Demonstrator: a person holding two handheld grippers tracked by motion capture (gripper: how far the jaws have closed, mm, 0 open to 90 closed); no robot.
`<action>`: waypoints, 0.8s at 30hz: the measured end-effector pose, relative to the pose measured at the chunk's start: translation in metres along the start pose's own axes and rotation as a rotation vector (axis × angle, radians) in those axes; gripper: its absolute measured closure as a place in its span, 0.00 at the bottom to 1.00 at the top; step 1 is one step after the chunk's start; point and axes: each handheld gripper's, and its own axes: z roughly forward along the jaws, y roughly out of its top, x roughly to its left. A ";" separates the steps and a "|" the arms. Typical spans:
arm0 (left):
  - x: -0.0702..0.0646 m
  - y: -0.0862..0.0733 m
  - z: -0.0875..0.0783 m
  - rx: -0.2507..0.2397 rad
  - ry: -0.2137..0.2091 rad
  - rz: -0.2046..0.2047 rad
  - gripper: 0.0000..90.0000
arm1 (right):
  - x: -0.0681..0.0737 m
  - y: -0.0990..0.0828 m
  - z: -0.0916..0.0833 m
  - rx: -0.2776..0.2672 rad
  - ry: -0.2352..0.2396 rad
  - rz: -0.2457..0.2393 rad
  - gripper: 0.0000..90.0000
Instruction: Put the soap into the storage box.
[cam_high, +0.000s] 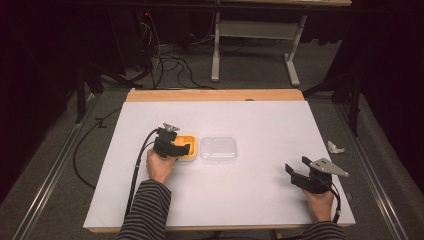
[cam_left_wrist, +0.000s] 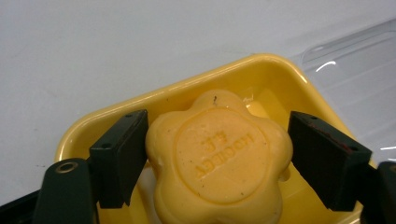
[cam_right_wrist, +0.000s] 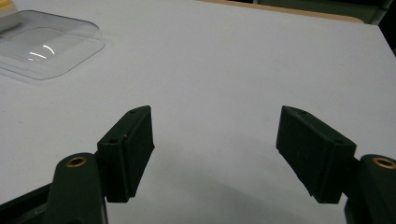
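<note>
A yellow flower-shaped soap (cam_left_wrist: 219, 158) with stamped lettering lies in a yellow dish (cam_left_wrist: 187, 88). In the high view the dish (cam_high: 190, 142) sits left of the table's middle. My left gripper (cam_left_wrist: 219, 119) is open and straddles the soap, with the pads right at its sides. From above, that gripper (cam_high: 182, 148) reaches over the dish from the left. A clear plastic lid (cam_high: 218, 149) lies flat just right of the dish; it also shows as the clear lid (cam_left_wrist: 355, 70) and the lid (cam_right_wrist: 44, 44). My right gripper (cam_high: 297, 164) hovers open and empty near the front right corner; its jaws (cam_right_wrist: 215, 116) frame bare table.
The white table top (cam_high: 260, 120) has a wooden strip (cam_high: 215, 95) along its far edge. A crumpled white scrap (cam_high: 335, 147) lies on the floor off the right edge. Cables and a white desk frame (cam_high: 216, 50) stand on the floor beyond the table.
</note>
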 end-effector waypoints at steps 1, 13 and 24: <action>0.000 0.000 -0.002 -0.006 0.003 0.003 0.24 | 0.000 0.000 0.000 -0.002 0.000 0.000 0.31; 0.003 0.001 -0.030 -0.105 0.000 0.009 0.22 | 0.000 0.000 0.000 0.002 0.005 0.005 0.31; 0.005 -0.002 -0.059 -0.184 -0.007 0.019 0.22 | -0.001 0.000 0.000 0.001 0.005 0.008 0.31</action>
